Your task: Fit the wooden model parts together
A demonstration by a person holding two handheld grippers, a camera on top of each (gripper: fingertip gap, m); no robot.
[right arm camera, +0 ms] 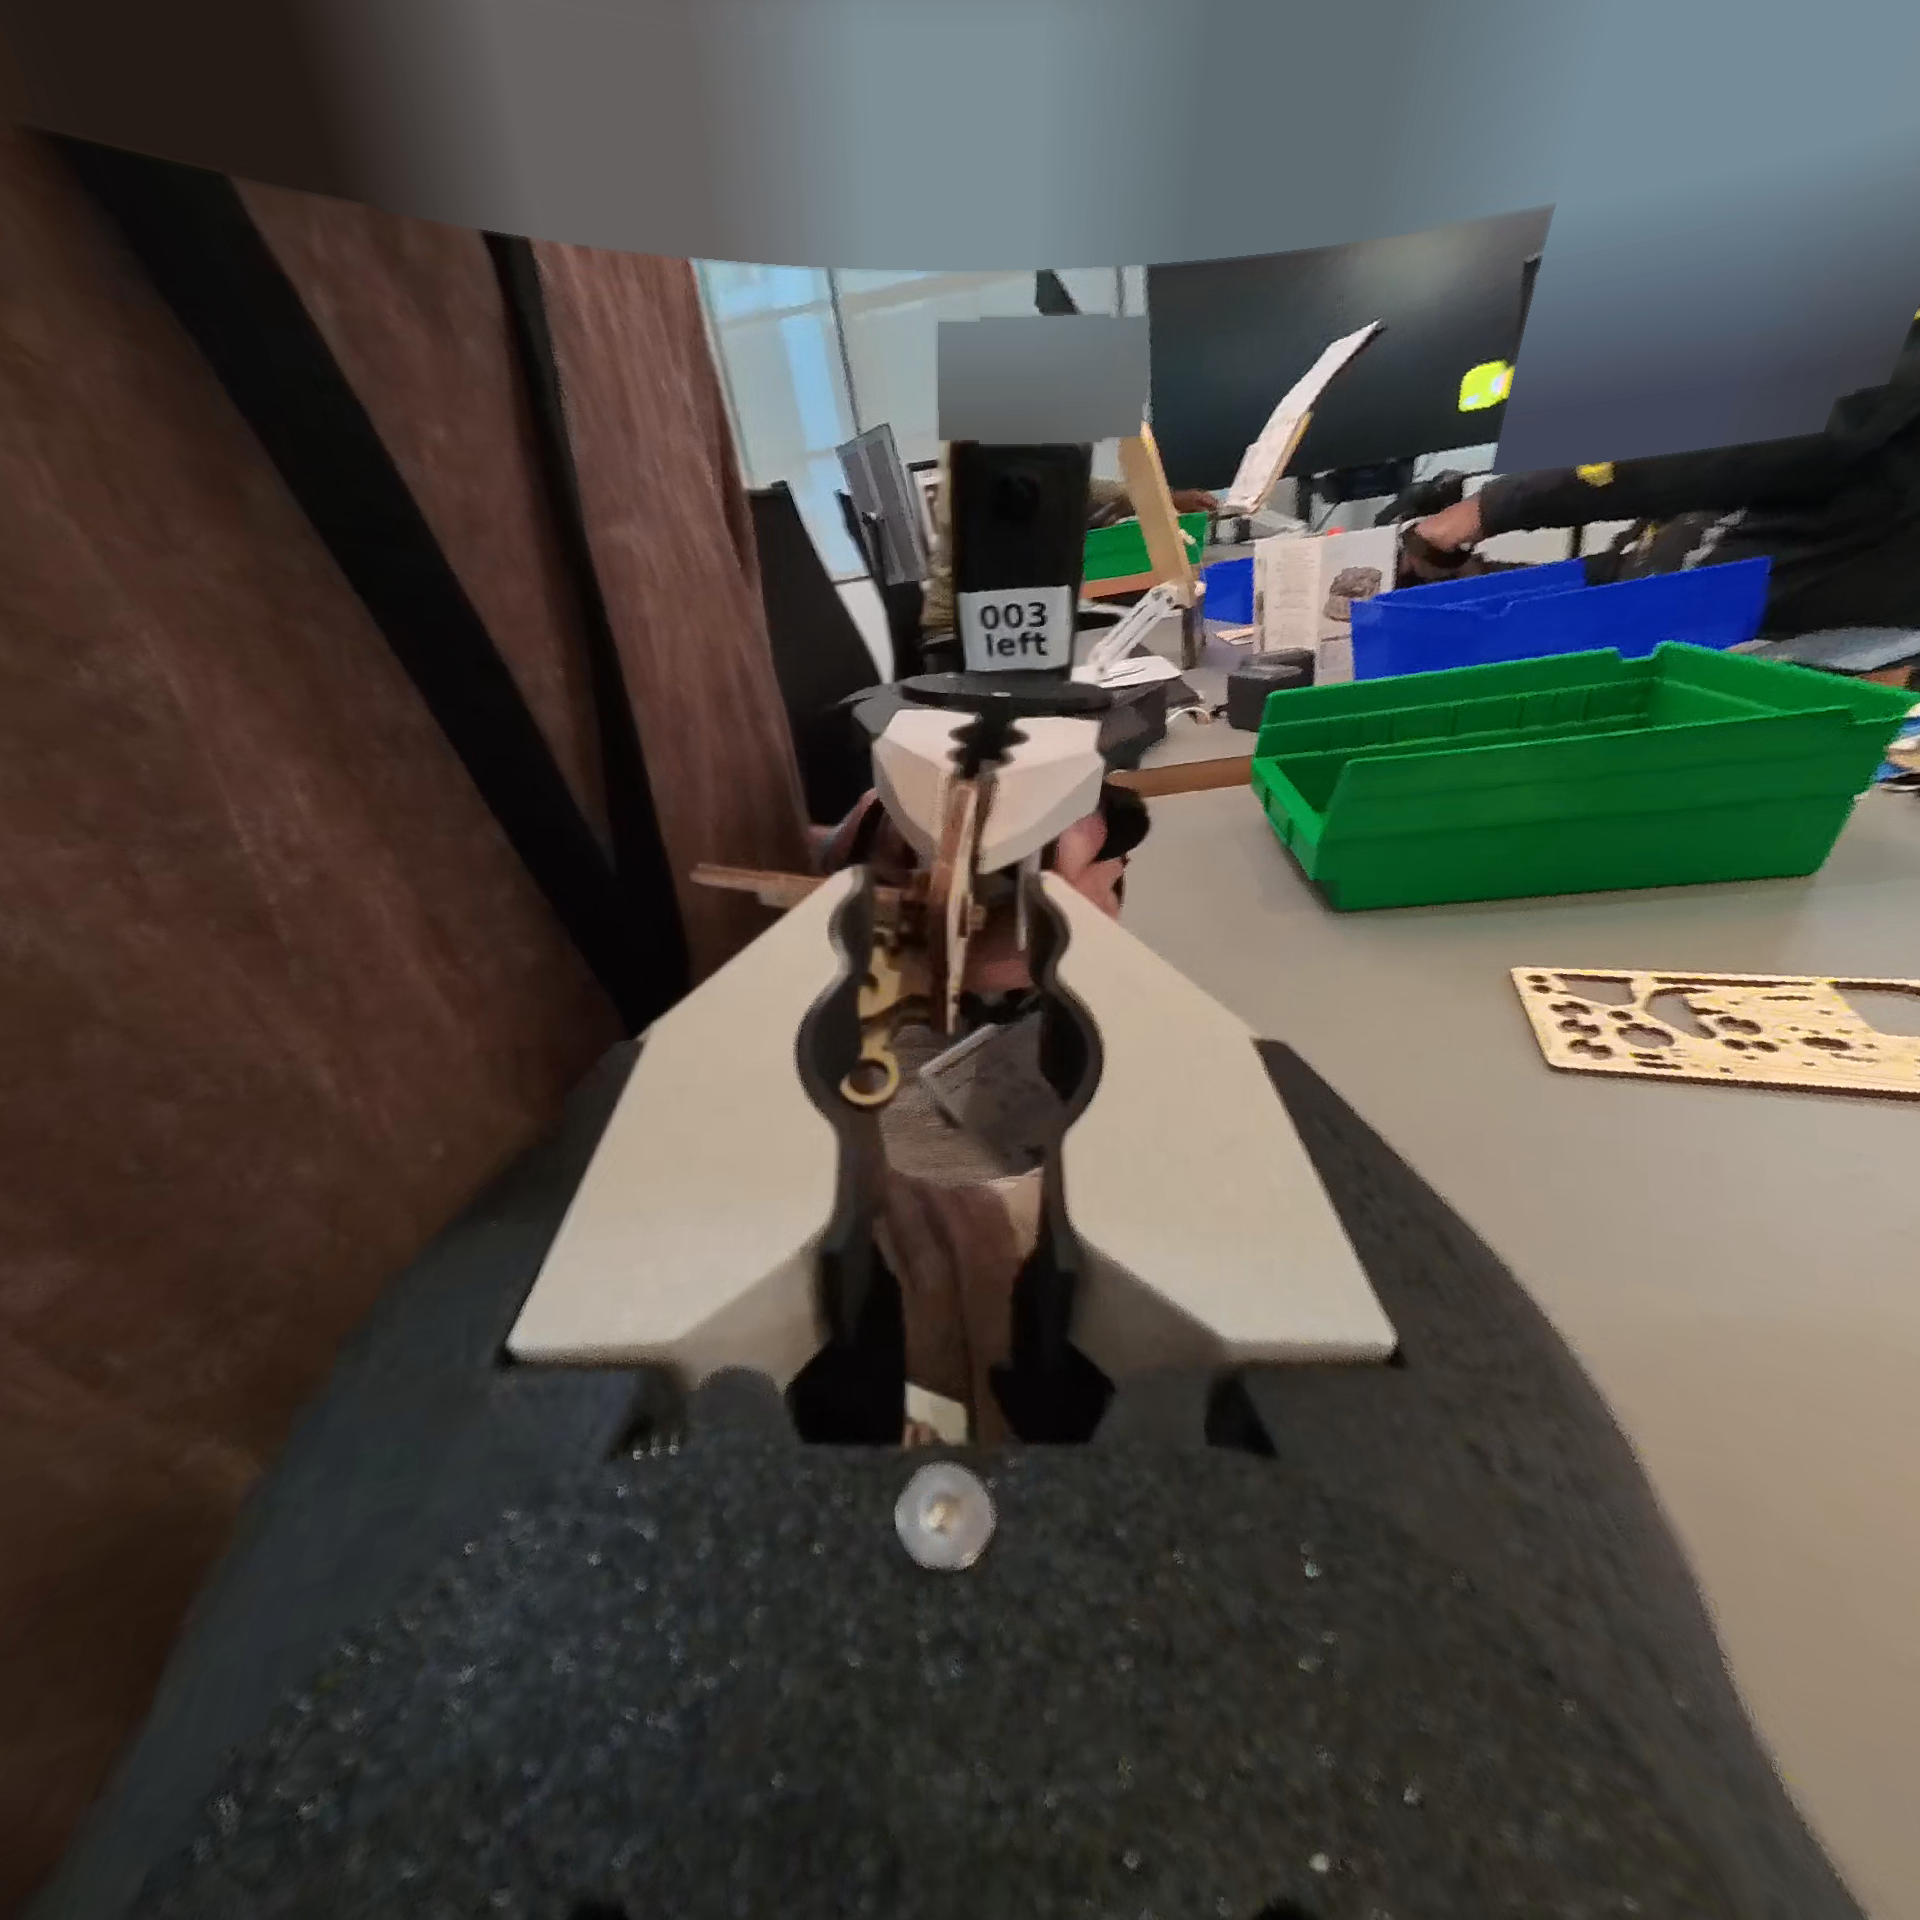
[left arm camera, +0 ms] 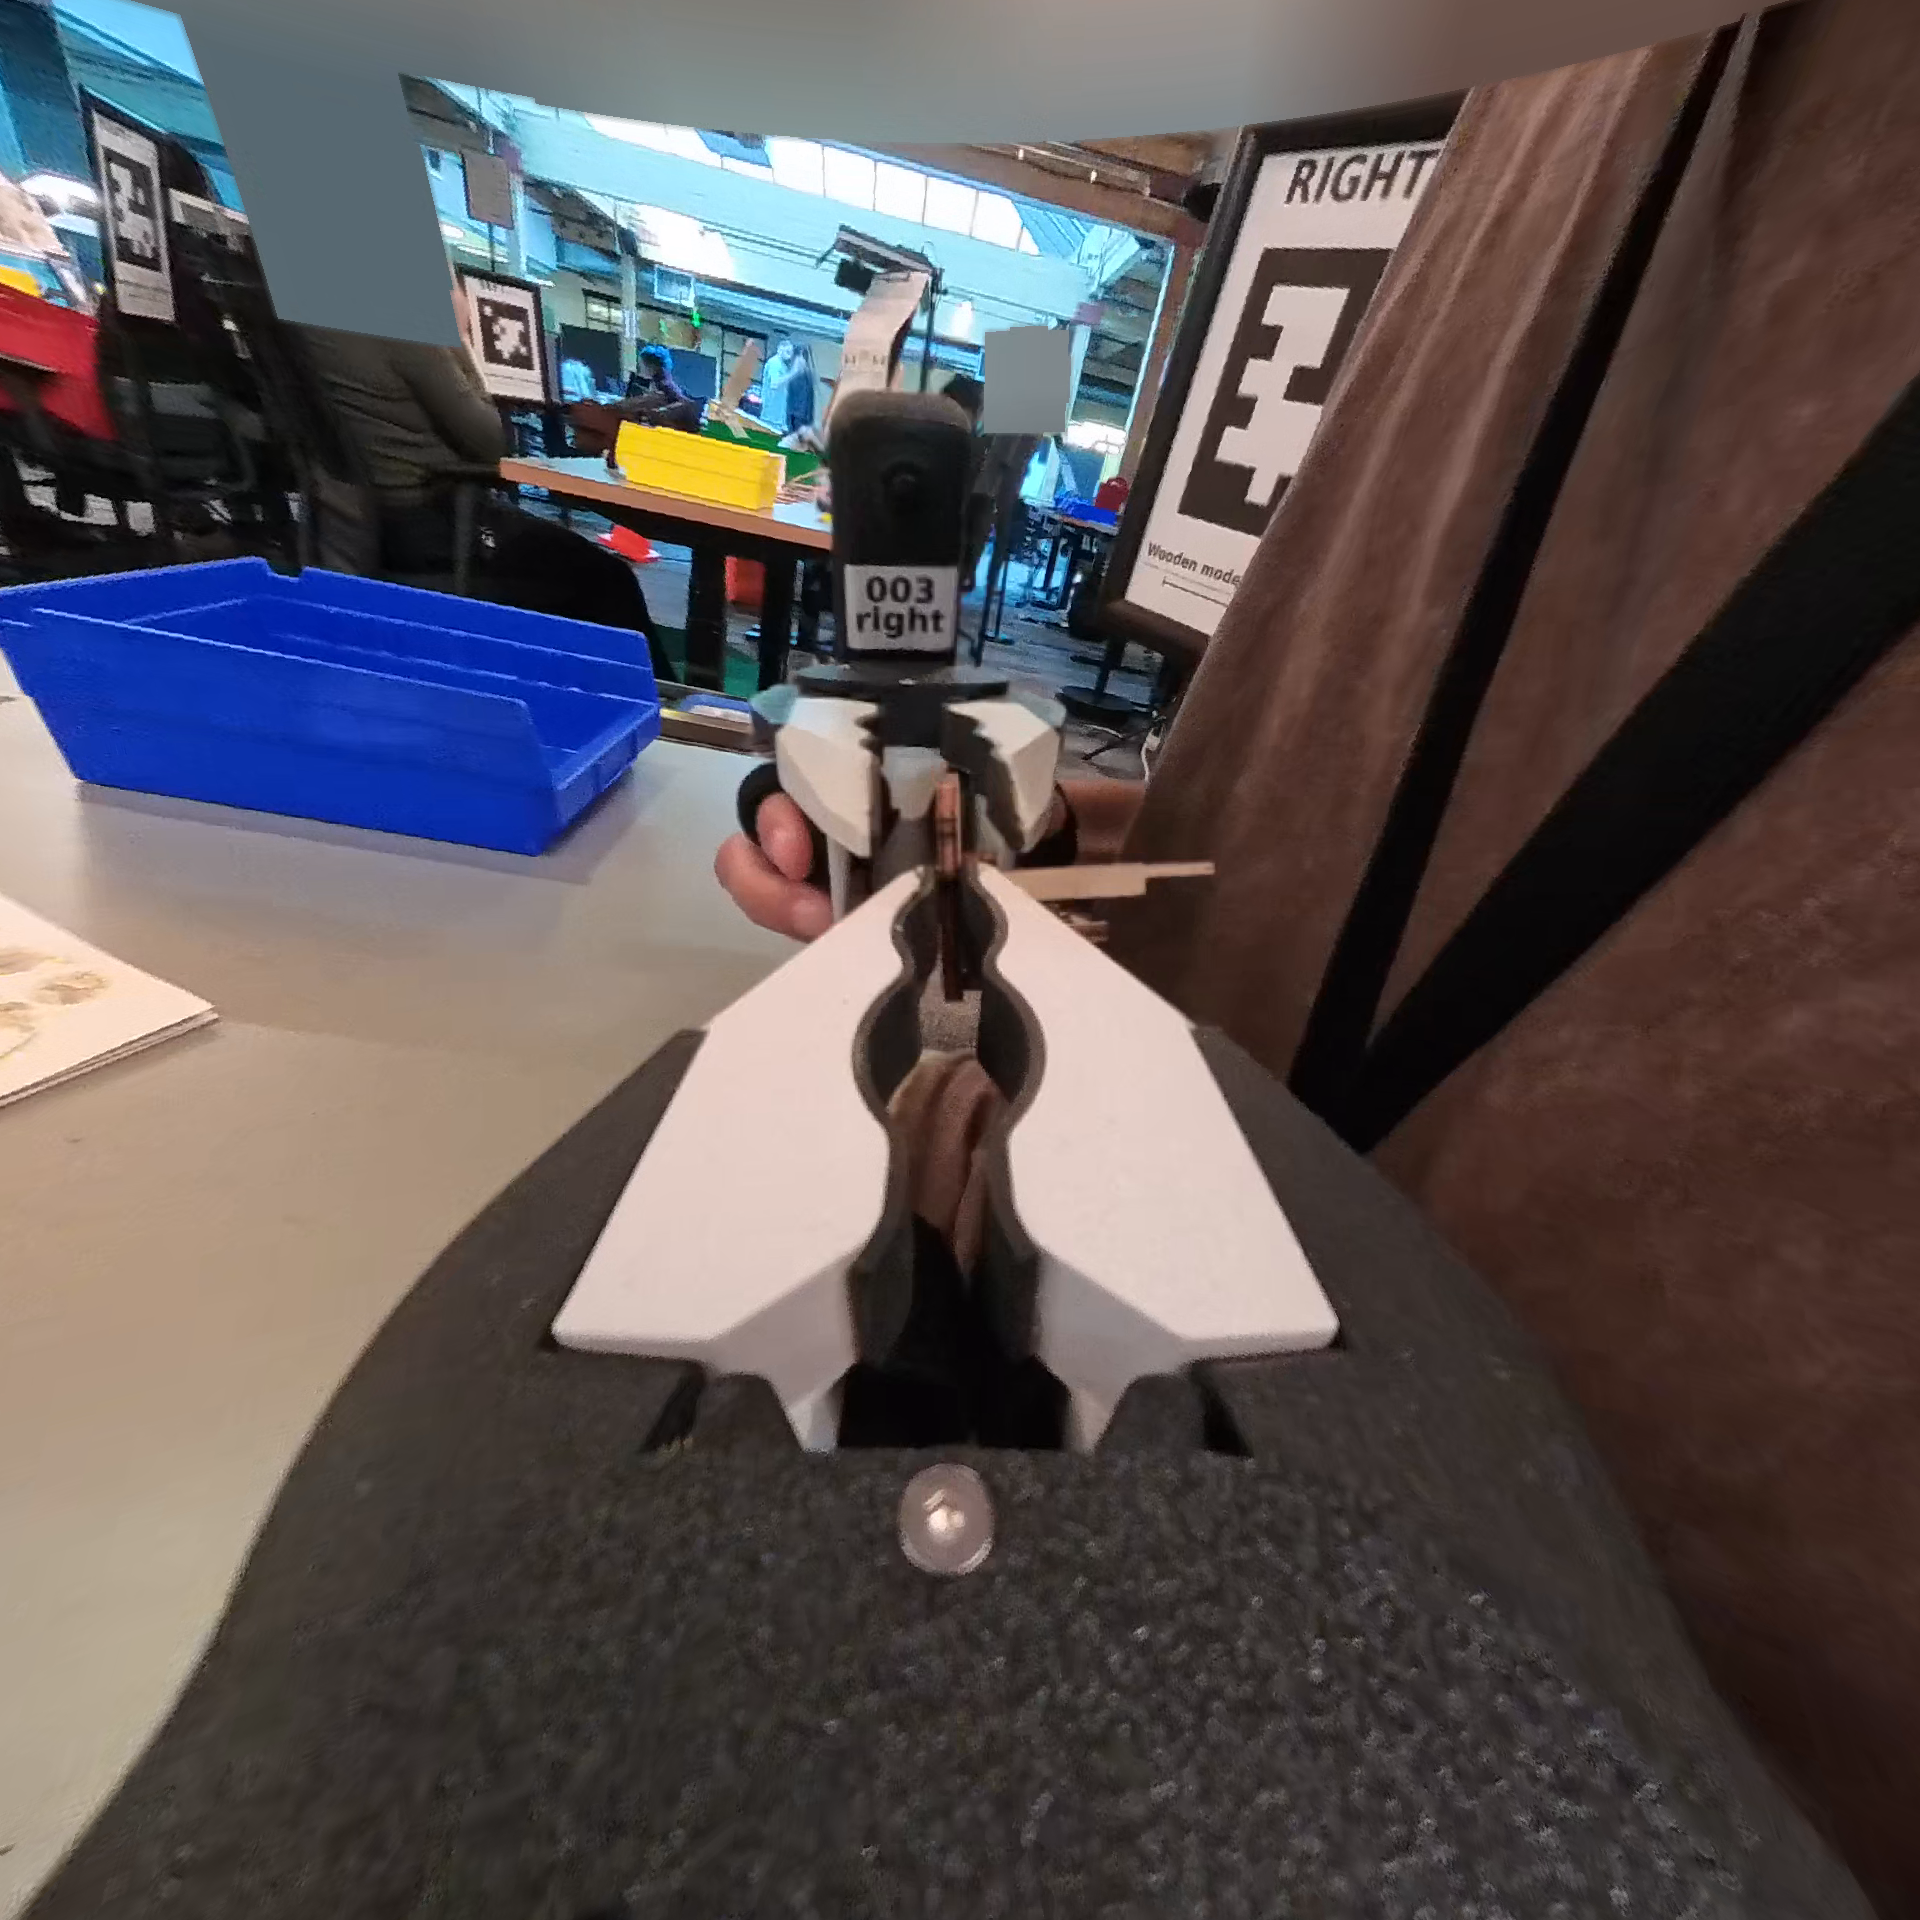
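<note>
The two grippers face each other tip to tip above the grey table [left arm camera: 312,1143]. My left gripper [left arm camera: 948,883] is shut on a thin flat wooden part [left arm camera: 951,940], seen edge-on between its white fingers. My right gripper [right arm camera: 945,883] is shut on a small wooden model assembly [right arm camera: 909,935] with ring-shaped pieces [right arm camera: 871,1081] hanging in the jaw gap. The left gripper [right arm camera: 971,831] presses its flat part [right arm camera: 961,873] against that assembly. In the left wrist view the right gripper [left arm camera: 923,831] stands just beyond. A wooden stick [left arm camera: 1122,881] juts out sideways from the assembly.
A blue bin [left arm camera: 343,707] and a booklet [left arm camera: 62,997] lie on the table in the left wrist view. A green bin [right arm camera: 1558,769] and a punched-out wooden sheet [right arm camera: 1714,1029] lie in the right wrist view. A person's brown-clad torso [left arm camera: 1610,935] is close beside the grippers. Left and right tips are no more than a few centimetres apart.
</note>
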